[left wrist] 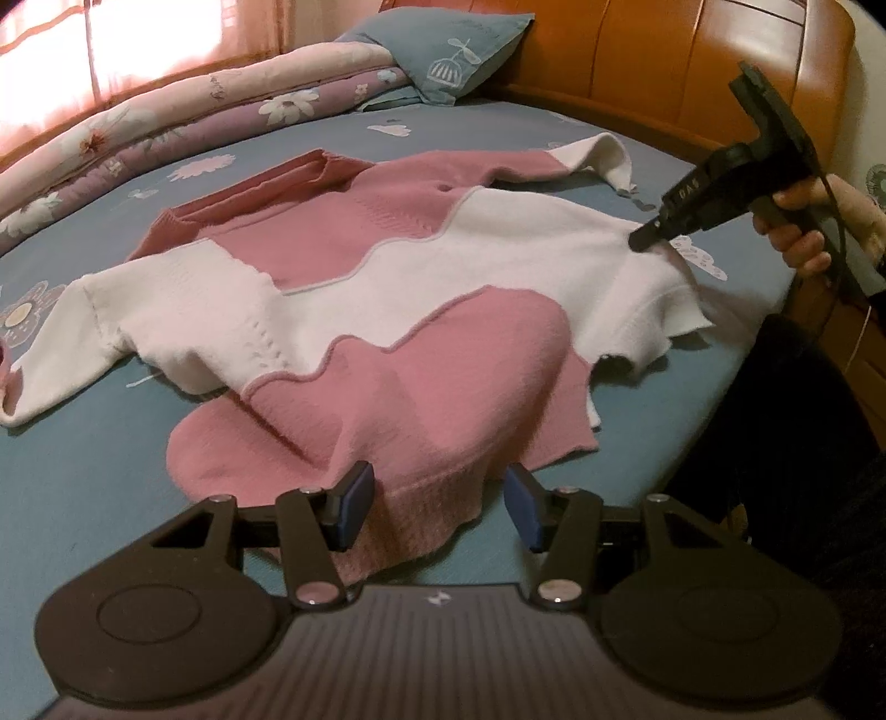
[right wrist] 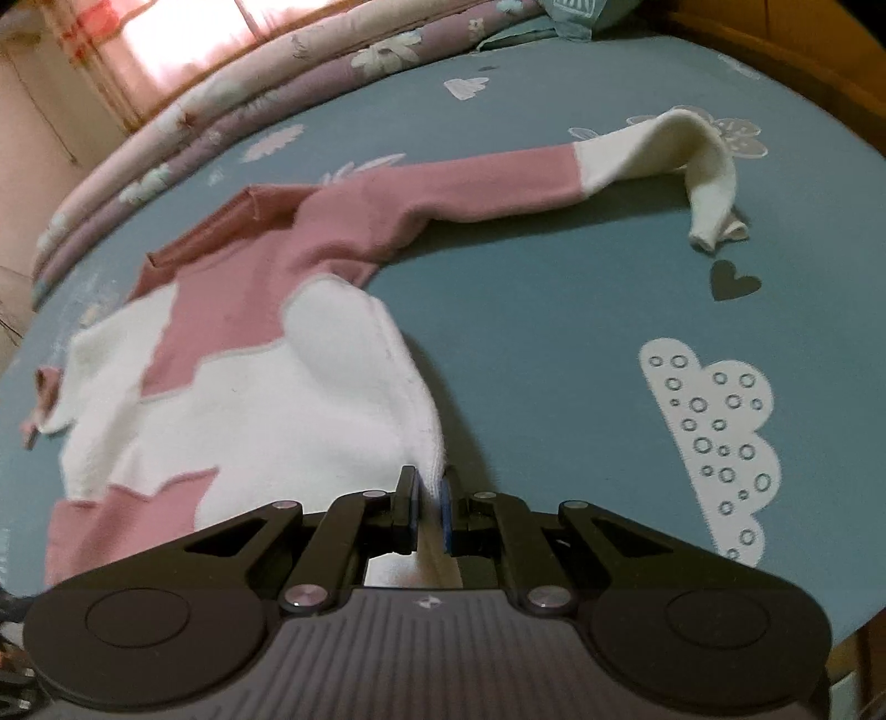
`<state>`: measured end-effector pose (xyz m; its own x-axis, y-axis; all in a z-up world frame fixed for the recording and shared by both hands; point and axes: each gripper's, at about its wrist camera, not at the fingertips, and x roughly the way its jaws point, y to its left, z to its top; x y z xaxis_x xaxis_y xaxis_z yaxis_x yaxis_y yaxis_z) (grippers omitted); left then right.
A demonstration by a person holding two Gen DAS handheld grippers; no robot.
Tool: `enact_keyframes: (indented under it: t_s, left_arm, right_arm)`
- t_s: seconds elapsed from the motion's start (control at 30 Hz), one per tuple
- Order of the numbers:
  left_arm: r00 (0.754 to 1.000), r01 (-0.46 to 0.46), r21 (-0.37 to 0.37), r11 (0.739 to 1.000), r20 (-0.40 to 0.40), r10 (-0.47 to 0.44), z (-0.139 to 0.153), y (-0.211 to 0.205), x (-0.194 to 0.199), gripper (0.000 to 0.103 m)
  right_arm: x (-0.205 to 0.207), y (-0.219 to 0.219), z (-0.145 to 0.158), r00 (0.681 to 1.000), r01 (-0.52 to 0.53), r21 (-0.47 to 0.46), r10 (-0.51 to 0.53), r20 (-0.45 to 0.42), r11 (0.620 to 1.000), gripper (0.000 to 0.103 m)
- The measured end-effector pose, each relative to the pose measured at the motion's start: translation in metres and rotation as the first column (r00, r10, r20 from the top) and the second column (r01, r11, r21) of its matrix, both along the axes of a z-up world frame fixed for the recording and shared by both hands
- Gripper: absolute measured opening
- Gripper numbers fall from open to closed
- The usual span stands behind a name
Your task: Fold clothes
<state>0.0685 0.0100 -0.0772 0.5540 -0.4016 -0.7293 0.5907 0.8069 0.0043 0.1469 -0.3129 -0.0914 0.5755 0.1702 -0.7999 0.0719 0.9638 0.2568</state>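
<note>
A pink and white knitted sweater [left wrist: 387, 266] lies spread on the blue bedsheet [left wrist: 99, 476]. My left gripper [left wrist: 437, 504] stands open at the near edge, its jaws apart on either side of the pink ribbed hem [left wrist: 421, 520], and its pads do not press on it. My right gripper [right wrist: 429, 498] is shut on the white side edge of the sweater [right wrist: 277, 387], lifting it a little. In the left wrist view that right gripper [left wrist: 642, 241] pinches the white cloth at the right, held by a hand [left wrist: 797, 243]. One sleeve [right wrist: 664, 155] stretches away to the right.
A folded floral quilt [left wrist: 166, 127] and a blue pillow [left wrist: 443, 50] lie along the far side of the bed. A wooden headboard [left wrist: 664, 66] stands at the right. A bright curtained window [left wrist: 55, 44] is at the back left. Bare sheet [right wrist: 554, 332] lies to the right of the sweater.
</note>
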Motion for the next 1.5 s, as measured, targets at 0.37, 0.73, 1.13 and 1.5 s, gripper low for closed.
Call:
enact_keyframes:
  t_s: [0.37,0.73,1.13,1.5]
  left_arm:
    - [0.997,-0.071,-0.038,0.997,-0.021,0.07,0.002,0.013,0.008,0.054]
    - [0.955,-0.296,-0.129,0.946,-0.01,0.297,0.013,0.082,0.056,0.061]
    - [0.956,-0.216,-0.144,0.966,-0.233,0.179,-0.03,0.101,0.121,0.059]
    - [0.971,-0.168,-0.079,0.983,-0.185,0.151,-0.014,0.084,0.098,0.015]
  right_arm:
    - [-0.025,0.04,0.013,0.991,-0.09,-0.306,0.115,0.064,0.948,0.036]
    - [-0.031,0.067,0.027,0.979,-0.14,-0.3,0.177,0.1,0.944,0.043]
    - [-0.039,0.071,0.023,0.978,-0.167,-0.274,0.195,0.079,0.947,0.047]
    - [-0.04,0.073,0.019,0.976,-0.178,-0.258,0.203,0.075,0.95,0.05]
